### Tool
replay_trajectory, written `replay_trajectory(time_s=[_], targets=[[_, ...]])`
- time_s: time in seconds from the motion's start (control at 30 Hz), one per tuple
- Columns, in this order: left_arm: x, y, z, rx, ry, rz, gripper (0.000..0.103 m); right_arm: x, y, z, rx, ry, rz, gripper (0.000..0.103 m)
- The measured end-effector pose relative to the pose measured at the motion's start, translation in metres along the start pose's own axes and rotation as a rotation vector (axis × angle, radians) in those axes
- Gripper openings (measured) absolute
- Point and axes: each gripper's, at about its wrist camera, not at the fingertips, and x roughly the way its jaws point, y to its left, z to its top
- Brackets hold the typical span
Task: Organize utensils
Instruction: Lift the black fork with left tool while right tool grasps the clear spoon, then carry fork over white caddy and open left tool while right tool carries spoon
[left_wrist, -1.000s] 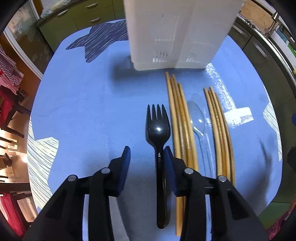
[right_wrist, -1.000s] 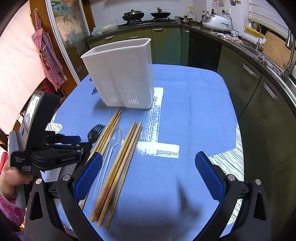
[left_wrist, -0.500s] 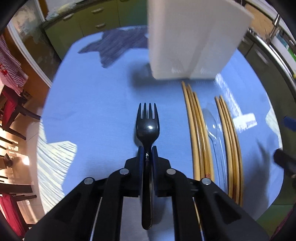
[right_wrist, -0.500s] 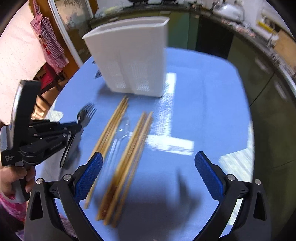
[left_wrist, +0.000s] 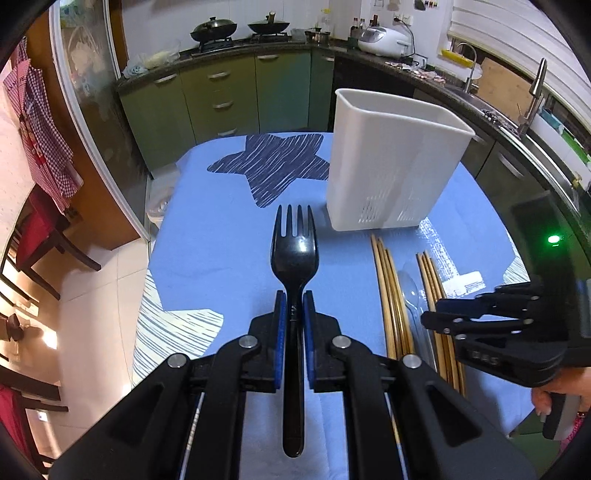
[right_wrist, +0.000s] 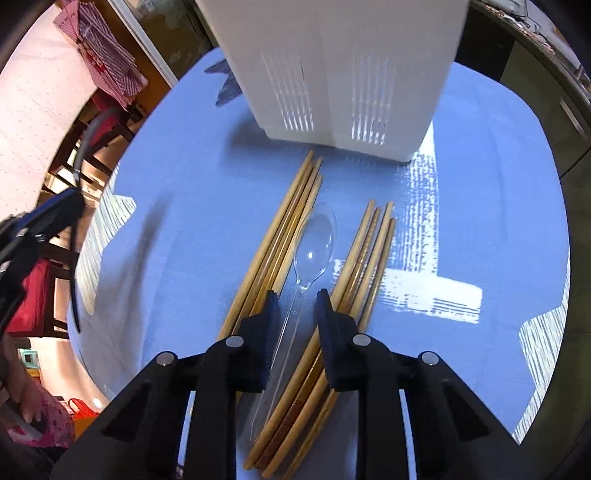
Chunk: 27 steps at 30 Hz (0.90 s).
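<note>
My left gripper (left_wrist: 293, 306) is shut on a black plastic fork (left_wrist: 294, 254) and holds it lifted above the blue tablecloth, tines pointing forward. A white slotted utensil holder (left_wrist: 391, 166) stands beyond it to the right. My right gripper (right_wrist: 294, 301) is low over a clear plastic spoon (right_wrist: 314, 247); its jaws straddle the spoon's handle, narrowly apart. Two bundles of wooden chopsticks lie either side of the spoon, the left bundle (right_wrist: 284, 229) and the right bundle (right_wrist: 365, 254). The holder (right_wrist: 343, 70) stands just beyond them.
The round table has a blue cloth (left_wrist: 221, 229) with a dark star print (left_wrist: 273, 166). Green kitchen cabinets (left_wrist: 229, 96) and a counter stand behind it. Chairs (left_wrist: 33, 236) stand at the left on a tiled floor.
My left gripper closed on the fork and lifted it off the table. My right gripper came down over the clear spoon and narrowed its jaws around the handle.
</note>
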Motion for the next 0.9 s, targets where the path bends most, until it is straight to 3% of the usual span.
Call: replay_trajectory(time_s=[0.13,0.57,0.77,0.9], targets=[[-0.002,-0.002,-0.003,0.009,-0.002,-0.014,0.009,0.008,0.003,0.003,0.003,0.021,-0.038,0.015],[-0.002,-0.001,-0.004,0.018,-0.002,-0.023,0.009,0.03,0.014,0.017,0.006,0.074,-0.086,0.013],[-0.003,-0.001,-0.001,0.015,-0.011,-0.03,0.009,0.017,0.008,0.012,0.035,0.015,-0.006,0.01],[-0.013,-0.004,0.014,0.016,-0.048,-0.045,0.009,-0.019,0.003,0.007,0.044,-0.105,0.071,0.01]])
